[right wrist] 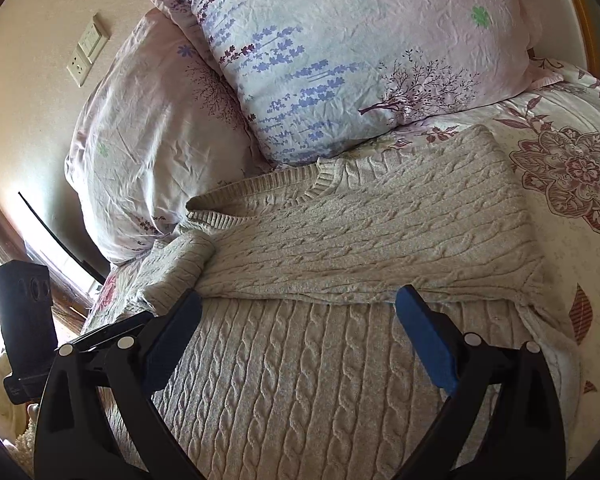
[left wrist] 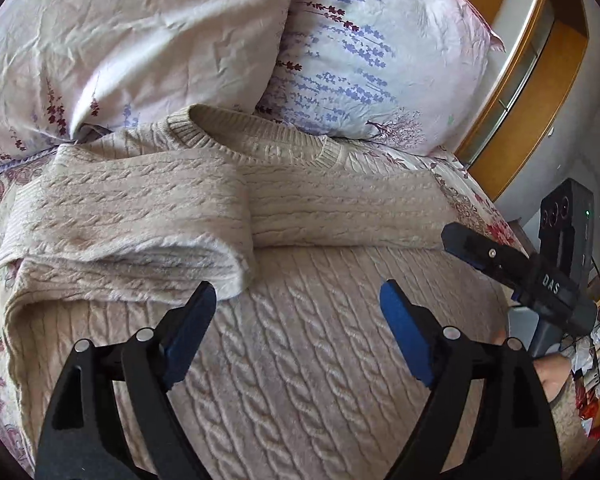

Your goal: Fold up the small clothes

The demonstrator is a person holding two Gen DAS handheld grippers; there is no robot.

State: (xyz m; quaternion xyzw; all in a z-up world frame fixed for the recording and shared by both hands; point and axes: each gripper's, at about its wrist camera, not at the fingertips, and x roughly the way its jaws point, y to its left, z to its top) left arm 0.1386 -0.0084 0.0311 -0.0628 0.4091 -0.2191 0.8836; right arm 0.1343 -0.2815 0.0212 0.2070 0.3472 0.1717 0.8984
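A beige cable-knit sweater (left wrist: 300,360) lies flat on the bed, neck toward the pillows. Both sleeves are folded across the chest: the left sleeve (left wrist: 140,216) lies thick and doubled, the right sleeve (left wrist: 340,208) flat beside it. My left gripper (left wrist: 296,296) hovers open over the sweater's body, its left finger just in front of the left sleeve's cuff, with nothing between the pads. In the right wrist view my right gripper (right wrist: 299,300) stands open over the sweater (right wrist: 300,380), just short of the folded right sleeve (right wrist: 380,240), holding nothing.
Two floral pillows (left wrist: 140,40) (left wrist: 360,60) lean behind the collar. A flowered bedspread (right wrist: 572,168) lies under the sweater. A curved wooden headboard (left wrist: 520,100) rises at the right, and wall sockets (right wrist: 86,54) sit at the left. A person's leg (left wrist: 556,372) shows at the bed's right edge.
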